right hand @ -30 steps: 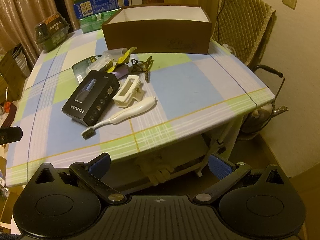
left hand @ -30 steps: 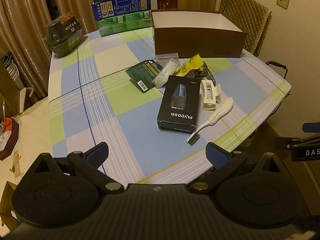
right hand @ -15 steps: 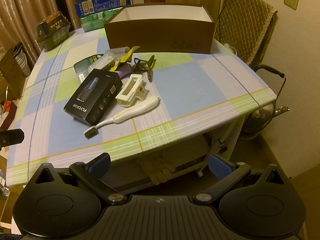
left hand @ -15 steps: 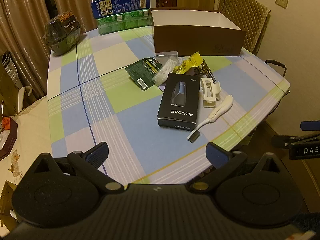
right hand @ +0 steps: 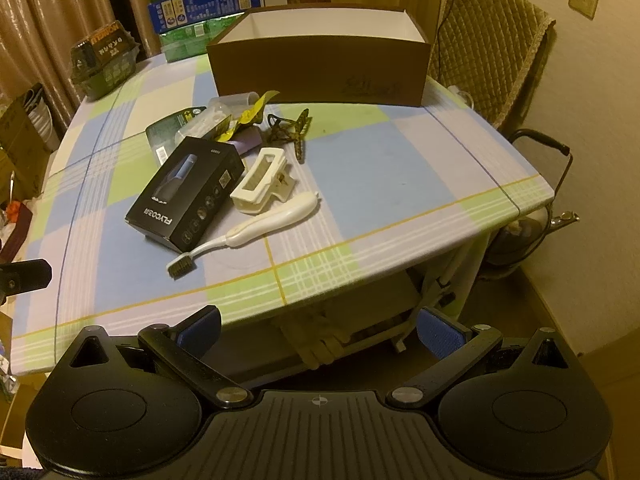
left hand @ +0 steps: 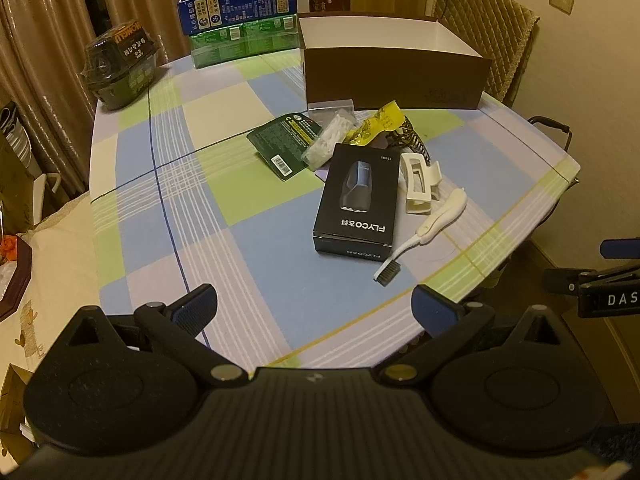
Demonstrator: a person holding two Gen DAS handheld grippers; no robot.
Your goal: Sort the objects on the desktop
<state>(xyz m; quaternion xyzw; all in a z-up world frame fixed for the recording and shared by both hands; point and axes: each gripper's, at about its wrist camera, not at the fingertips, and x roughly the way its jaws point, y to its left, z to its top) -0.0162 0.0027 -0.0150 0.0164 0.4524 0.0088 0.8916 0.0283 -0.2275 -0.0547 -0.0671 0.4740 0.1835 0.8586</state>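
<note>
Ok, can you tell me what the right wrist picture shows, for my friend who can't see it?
An open, empty hand-held gripper hangs just off the near edge of a checked table. On the table a black box, a white hair clip and a white brush lie close together. Behind them sits an open brown cardboard box.

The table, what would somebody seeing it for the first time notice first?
Probably the black FLYCO box, lying flat in a small heap of clutter on the checked tablecloth, with a cream hair claw and a white brush right beside it. Behind the heap stands a large open brown box. Both grippers, left and right, hang open at the near edge, holding nothing.
</note>
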